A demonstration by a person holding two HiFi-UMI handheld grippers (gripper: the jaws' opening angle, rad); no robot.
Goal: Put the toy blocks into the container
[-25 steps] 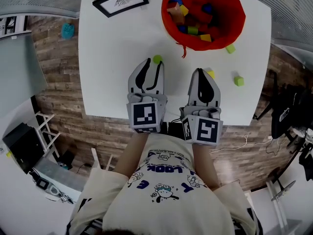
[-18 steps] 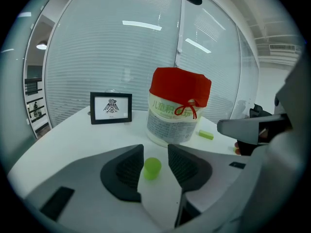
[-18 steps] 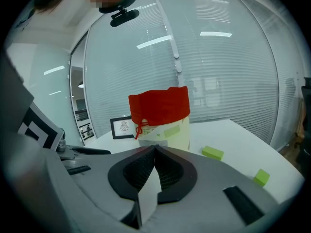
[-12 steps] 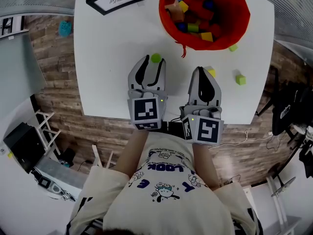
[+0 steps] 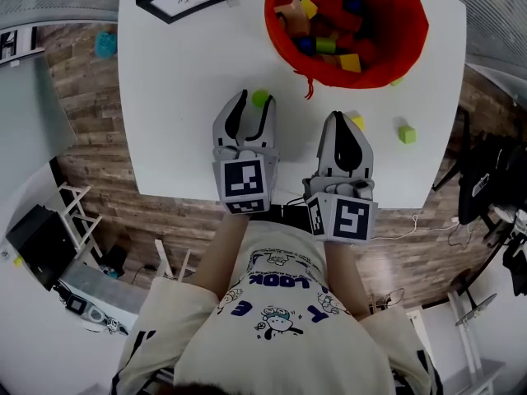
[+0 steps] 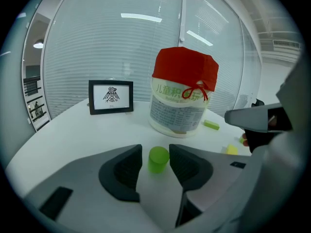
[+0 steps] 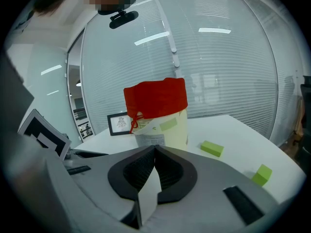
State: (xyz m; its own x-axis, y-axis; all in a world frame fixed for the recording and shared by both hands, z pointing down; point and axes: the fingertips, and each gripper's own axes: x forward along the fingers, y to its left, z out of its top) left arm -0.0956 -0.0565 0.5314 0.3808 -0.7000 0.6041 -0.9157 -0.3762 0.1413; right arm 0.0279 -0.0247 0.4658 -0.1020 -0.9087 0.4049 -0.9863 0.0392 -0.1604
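The green cylinder block stood on the white tabletop right between the two pads of the left claw, near their tips, with a sliver of bare tabletop showing on each side of it. That claw's jaws had just been opening and stood wide, touching nothing; neither pad pressed the cylinder. The block stood upright, its long axis vertical and its round flat end facing up. The red-lined container, already holding blocks, stood beyond it. The right claw had its jaws together with nothing between them, and a yellow block lay just beside its tip. A green cube sat well apart to the right.
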